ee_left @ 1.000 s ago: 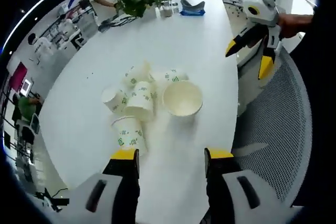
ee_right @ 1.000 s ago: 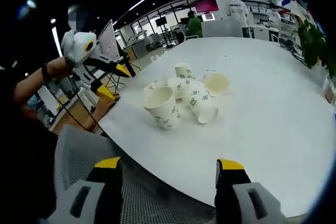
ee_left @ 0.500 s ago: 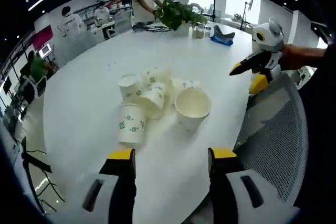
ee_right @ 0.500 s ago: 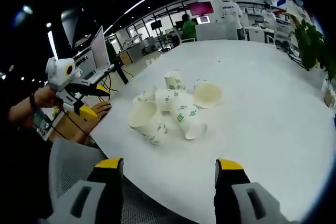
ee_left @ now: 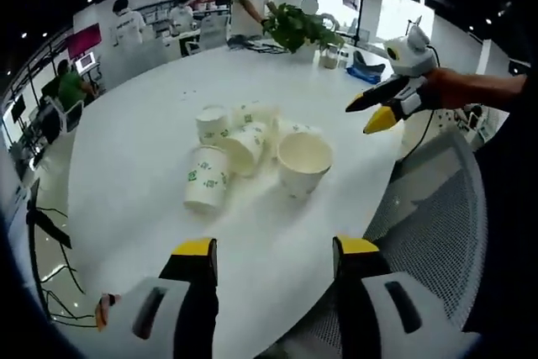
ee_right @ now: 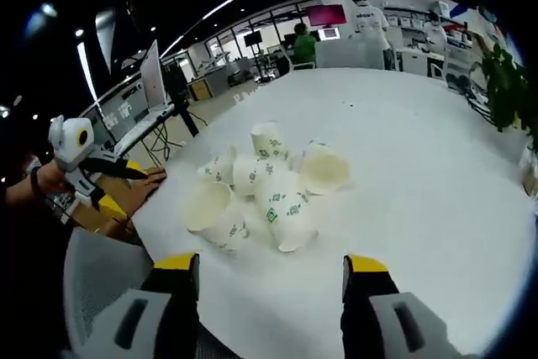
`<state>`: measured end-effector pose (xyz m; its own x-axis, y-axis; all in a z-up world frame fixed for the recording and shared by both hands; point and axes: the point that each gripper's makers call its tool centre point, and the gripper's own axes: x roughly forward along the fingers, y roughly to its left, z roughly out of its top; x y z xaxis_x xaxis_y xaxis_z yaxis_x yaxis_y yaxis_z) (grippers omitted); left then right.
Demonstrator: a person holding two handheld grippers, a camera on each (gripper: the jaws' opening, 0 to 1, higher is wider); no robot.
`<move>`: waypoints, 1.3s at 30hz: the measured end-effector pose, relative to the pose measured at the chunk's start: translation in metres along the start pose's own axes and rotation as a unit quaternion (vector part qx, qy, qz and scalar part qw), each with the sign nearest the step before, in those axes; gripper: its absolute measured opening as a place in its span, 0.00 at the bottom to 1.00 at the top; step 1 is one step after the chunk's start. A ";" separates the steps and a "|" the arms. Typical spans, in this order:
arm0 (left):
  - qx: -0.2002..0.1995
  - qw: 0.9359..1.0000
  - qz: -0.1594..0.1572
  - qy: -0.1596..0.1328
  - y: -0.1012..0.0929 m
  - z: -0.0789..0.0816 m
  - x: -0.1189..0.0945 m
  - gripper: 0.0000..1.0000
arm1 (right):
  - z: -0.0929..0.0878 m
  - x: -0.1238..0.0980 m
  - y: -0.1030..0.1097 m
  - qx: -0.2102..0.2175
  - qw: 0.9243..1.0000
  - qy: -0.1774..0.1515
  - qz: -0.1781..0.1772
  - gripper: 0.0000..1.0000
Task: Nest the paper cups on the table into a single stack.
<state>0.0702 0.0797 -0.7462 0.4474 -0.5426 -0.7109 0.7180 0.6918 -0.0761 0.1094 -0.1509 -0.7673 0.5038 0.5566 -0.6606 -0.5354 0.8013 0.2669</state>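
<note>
A loose cluster of paper cups (ee_left: 252,153) is seen on the white table (ee_left: 134,140), some upright, some tipped, at 12 o'clock from the left gripper (ee_left: 273,250). In the right gripper view the same cups (ee_right: 265,187) lie at 12 o'clock ahead of the right gripper (ee_right: 271,266). Both grippers are held wide apart and empty. The cups are judged light and easily crushed, so a gentle pinch on a rim wall is advised. The large cup (ee_left: 303,161) stands mouth-up nearest the table edge.
</note>
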 end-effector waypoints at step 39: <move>-0.037 0.999 0.014 0.010 -0.002 -0.025 -0.019 0.46 | -0.007 0.095 -0.022 -0.176 0.974 0.141 0.009 0.36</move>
<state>0.0465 0.1004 -0.7497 0.4561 -0.5135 -0.7268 0.6639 0.7402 -0.1064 0.1642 -0.1173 -0.8405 0.3117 0.4481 -0.8379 -0.7666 0.6396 0.0569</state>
